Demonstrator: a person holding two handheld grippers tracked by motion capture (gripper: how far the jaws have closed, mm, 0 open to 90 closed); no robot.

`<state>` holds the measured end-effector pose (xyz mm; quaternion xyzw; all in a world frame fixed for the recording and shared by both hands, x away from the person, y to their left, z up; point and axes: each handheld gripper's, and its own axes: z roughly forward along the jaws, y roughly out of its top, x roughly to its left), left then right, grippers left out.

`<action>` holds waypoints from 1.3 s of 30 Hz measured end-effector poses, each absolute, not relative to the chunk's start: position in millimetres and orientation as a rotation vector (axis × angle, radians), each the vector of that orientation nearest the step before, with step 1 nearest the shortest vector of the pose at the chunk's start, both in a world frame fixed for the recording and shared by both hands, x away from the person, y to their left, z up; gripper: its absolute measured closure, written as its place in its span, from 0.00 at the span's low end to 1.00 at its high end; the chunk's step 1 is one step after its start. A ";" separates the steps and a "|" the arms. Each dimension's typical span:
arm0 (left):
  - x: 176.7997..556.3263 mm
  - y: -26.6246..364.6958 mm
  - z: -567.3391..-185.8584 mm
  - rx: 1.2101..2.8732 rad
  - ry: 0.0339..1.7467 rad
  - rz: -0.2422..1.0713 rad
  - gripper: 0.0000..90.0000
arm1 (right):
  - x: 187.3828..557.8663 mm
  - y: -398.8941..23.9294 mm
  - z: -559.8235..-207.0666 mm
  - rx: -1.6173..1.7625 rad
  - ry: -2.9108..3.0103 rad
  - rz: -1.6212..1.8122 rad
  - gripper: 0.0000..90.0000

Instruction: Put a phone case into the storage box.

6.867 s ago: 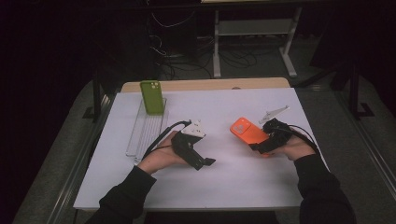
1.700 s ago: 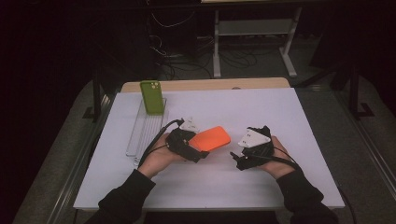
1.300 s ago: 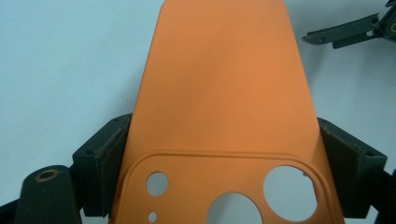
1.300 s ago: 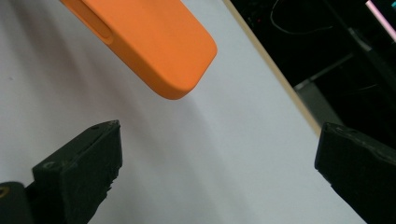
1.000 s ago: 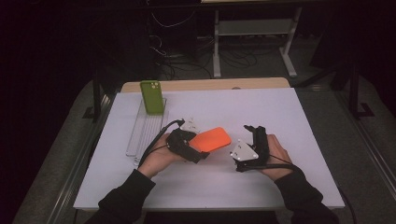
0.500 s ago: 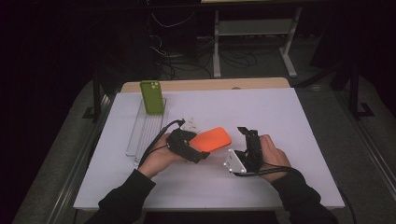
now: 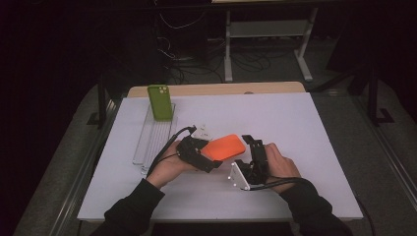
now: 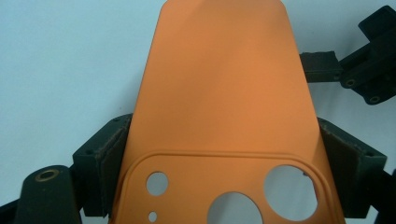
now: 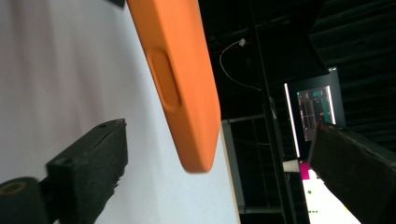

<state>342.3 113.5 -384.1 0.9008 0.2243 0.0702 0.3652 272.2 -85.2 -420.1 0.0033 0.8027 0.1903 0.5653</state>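
So the left gripper (image 7: 209, 156) is clamped on the camera-cutout end of the flat orange silicone phone case (image 7: 224, 147), holding it up off the white table (image 7: 295, 123). The right gripper (image 7: 252, 153) sits just beside the case's free end, jaws spread wide with nothing pinched; they've just narrowed a little, and the case edge hangs between them. My worry: soft case, one-ended hold. If the right jaws bite only the rim, it'll likely flex and twist or pop out of the left pads (image 8: 109, 158).
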 end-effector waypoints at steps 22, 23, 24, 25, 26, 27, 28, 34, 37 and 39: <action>339.9 110.2 -384.4 2.321 0.554 0.172 0.17 | 259.9 -66.1 -430.5 -0.197 1.780 0.414 0.60; 339.1 109.1 -385.0 2.303 0.568 0.169 0.17 | 259.9 -66.0 -431.1 -0.200 1.784 0.409 0.63; 339.1 109.2 -384.9 2.305 0.565 0.169 0.17 | 259.8 -65.9 -431.3 -0.205 1.786 0.410 0.65; 339.2 109.1 -385.0 2.305 0.562 0.169 0.17 | 259.8 -65.7 -431.2 -0.205 1.792 0.411 0.68; 339.4 109.2 -384.9 2.303 0.562 0.168 0.17 | 259.8 -65.5 -431.1 -0.205 1.798 0.413 0.71; 339.4 109.7 -384.3 2.310 0.562 0.168 0.17 | 259.9 -65.5 -431.2 -0.210 1.804 0.408 0.74; 340.4 110.6 -384.0 2.320 0.550 0.170 0.17 | 260.0 -65.5 -431.7 -0.213 1.803 0.407 0.76; 341.7 111.8 -384.0 2.313 0.556 0.153 0.16 | 259.5 -63.7 -434.0 -0.223 1.813 0.393 0.85; 342.4 113.1 -383.1 2.293 0.562 0.128 0.16 | 258.8 -63.8 -432.8 -0.217 1.799 0.390 0.89; 341.9 112.7 -382.8 2.268 0.568 0.128 0.16 | 258.3 -64.4 -431.5 -0.200 1.790 0.403 0.89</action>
